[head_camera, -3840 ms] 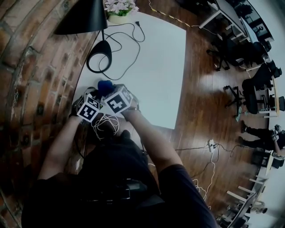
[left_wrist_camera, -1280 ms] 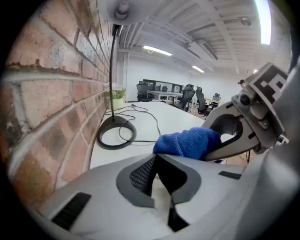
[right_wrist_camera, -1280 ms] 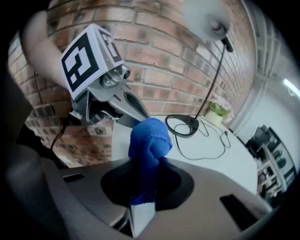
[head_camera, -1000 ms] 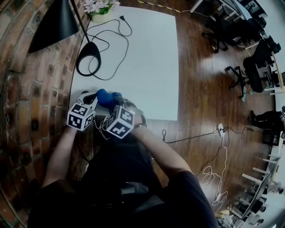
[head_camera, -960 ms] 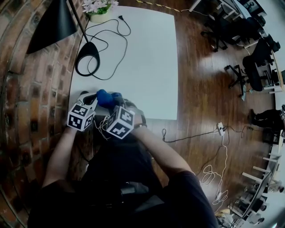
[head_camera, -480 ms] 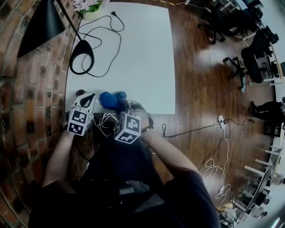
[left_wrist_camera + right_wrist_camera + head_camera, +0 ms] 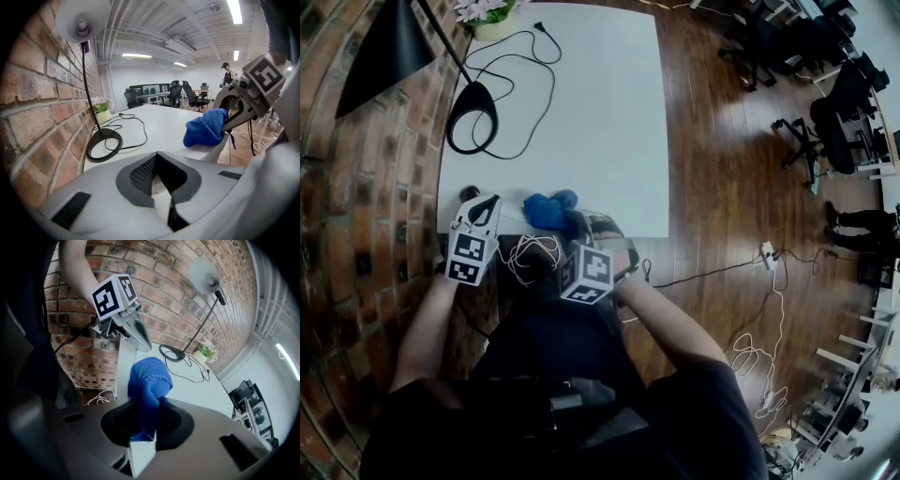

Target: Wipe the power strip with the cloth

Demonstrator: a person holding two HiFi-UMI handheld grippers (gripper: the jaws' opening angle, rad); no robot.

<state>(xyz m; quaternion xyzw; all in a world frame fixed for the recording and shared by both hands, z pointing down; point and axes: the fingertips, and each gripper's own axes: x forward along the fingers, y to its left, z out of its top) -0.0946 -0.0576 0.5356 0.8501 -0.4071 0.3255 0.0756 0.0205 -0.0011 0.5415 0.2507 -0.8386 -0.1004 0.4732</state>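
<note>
Two hand-held grippers work at the near edge of the white tabletop [image 7: 581,112]. R hand-held gripper [image 7: 581,227] [image 7: 146,401] is pinching a blue cloth [image 7: 548,208] [image 7: 204,129], bunched on top of the white power strip [image 7: 206,151] (strip lies along that near edge). L hand-held gripper [image 7: 481,208] [image 7: 157,158]: jaws pressed together, low beside the strip's wall-side end; contact unclear. Lamp base [image 7: 472,117] w/ cord sits farther back.

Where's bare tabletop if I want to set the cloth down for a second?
The table is bare across its middle and right side, from the lamp cord over to the right edge. Crowded: the far left with lamp base and flowerpot, and the near-left edge, where the cloth, power strip and left gripper sit.
</note>
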